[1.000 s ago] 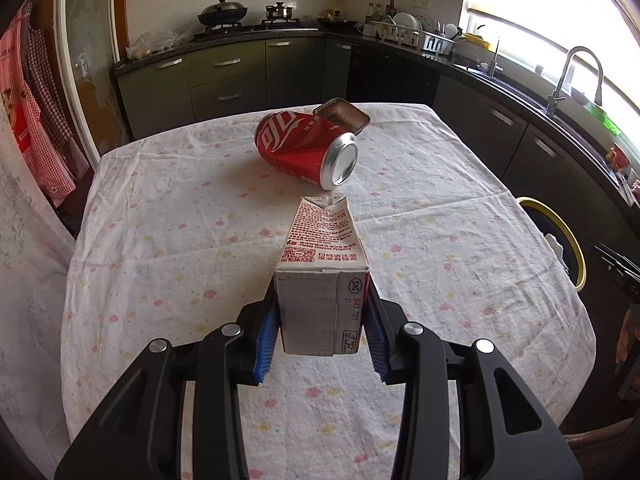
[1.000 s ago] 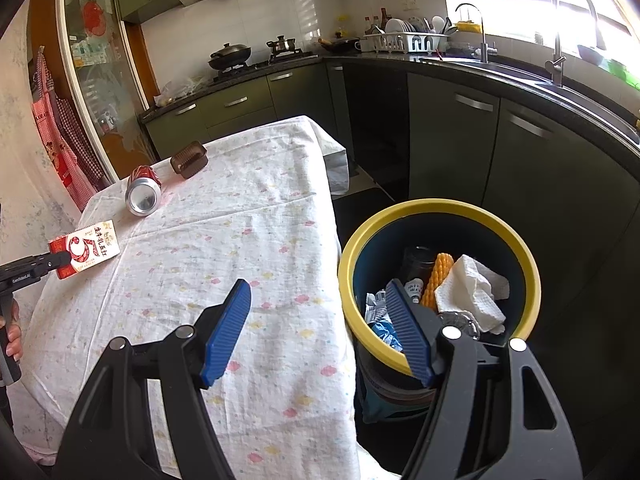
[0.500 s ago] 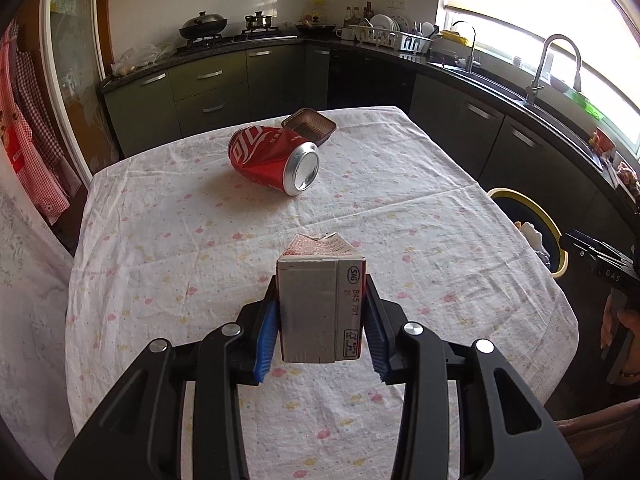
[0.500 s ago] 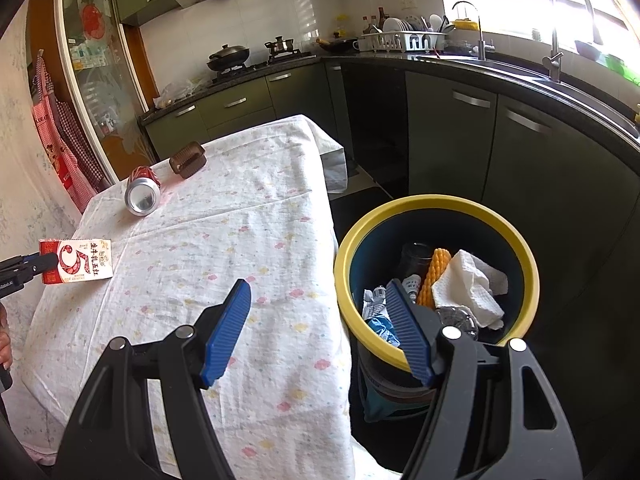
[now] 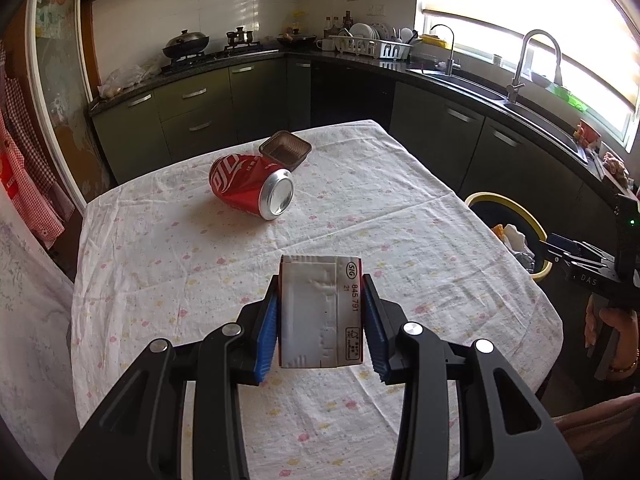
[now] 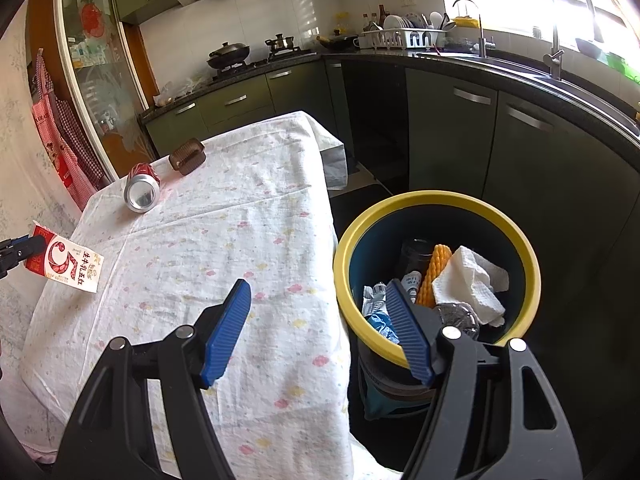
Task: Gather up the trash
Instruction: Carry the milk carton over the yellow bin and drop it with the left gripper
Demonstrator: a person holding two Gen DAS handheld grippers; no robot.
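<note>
My left gripper is shut on a small red-and-white milk carton, held clear above the tablecloth; the right wrist view shows that carton in the air at the table's left side. A dented red soda can lies on its side farther back, also visible as the can. A brown plastic tray sits behind it. My right gripper hangs open and empty over the gap between the table edge and the yellow-rimmed trash bin.
The bin holds a corn cob, crumpled tissue and wrappers. The flowered tablecloth covers the table. Dark kitchen cabinets and a sink counter curve behind the bin. A hand holds the right gripper's handle.
My left gripper has lifted the carton off the table and drawn back from the can, tipping the carton so only its base end shows. The right gripper has stayed in place.
</note>
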